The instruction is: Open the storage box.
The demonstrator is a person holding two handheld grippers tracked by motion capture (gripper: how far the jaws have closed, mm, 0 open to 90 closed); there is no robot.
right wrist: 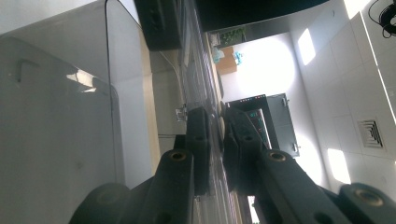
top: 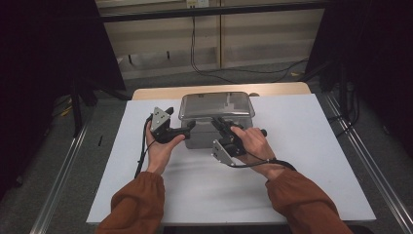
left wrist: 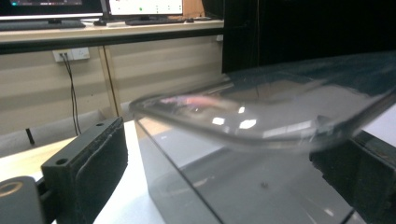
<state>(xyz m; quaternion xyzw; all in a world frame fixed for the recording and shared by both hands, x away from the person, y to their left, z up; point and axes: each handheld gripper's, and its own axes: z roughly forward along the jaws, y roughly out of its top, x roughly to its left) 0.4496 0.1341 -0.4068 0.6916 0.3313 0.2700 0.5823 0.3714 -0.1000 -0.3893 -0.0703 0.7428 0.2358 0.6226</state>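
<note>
A clear grey plastic box (top: 216, 108) with a see-through lid (left wrist: 261, 107) stands at the middle back of the white table (top: 302, 161). My left gripper (top: 181, 119) is at the box's front left corner, and its jaws stand wide open. In the left gripper view (left wrist: 219, 154) that corner and the lid's rim lie between them; the left pad (left wrist: 88, 158) is clear of the wall. My right gripper (top: 220, 124) is at the box's front edge. Its jaws (right wrist: 219, 126) are pressed together on the lid's thin rim, with the clear lid (right wrist: 56, 107) beside them.
A wooden board (top: 219, 90) shows behind the table's far edge. Metal rails (top: 63, 180) run along both sides on the floor, and a black cable (top: 234, 70) lies beyond the table. White tabletop spreads in front of the box and to its right.
</note>
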